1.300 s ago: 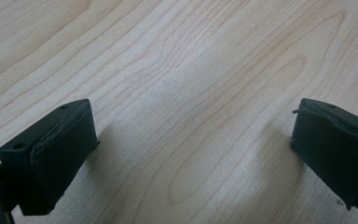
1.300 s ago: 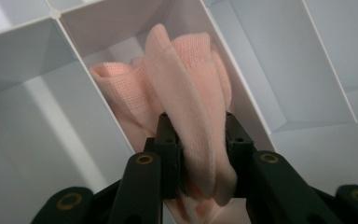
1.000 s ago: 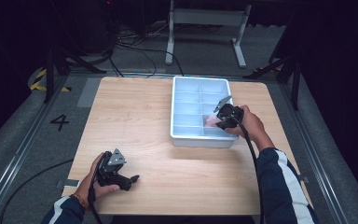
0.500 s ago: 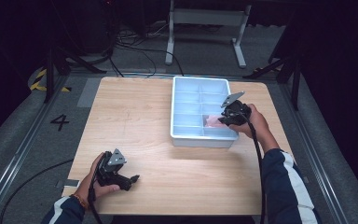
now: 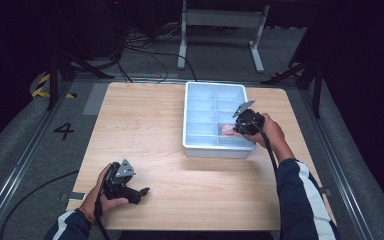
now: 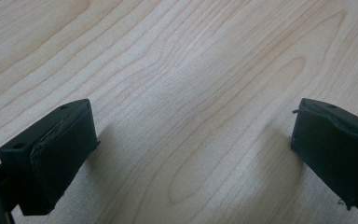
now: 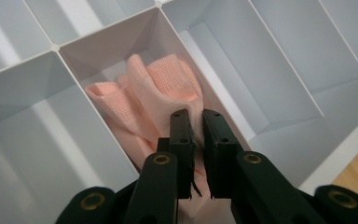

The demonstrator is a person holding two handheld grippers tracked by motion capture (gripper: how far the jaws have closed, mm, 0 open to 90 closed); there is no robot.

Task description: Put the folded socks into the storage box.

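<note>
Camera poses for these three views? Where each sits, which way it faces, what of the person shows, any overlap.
High view: above the person's side, facing forward and down on the wooden table; both forearms, left hand-held gripper, right hand-held gripper.
Left gripper view: on the left hand-held gripper, facing bare tabletop between open jaws.
Right gripper view: on the right hand-held gripper, facing down into the white divided tray, jaws shut on pink cloth.
Shared: high and right gripper views both show tray and cloth.

I can read one sign only: a black number "4" (image 5: 64,131) painted on the grey floor (image 5: 40,150), just beside the left edge of the light wooden table (image 5: 145,125). On the table itself and in both gripper views I find no text or label.
</note>
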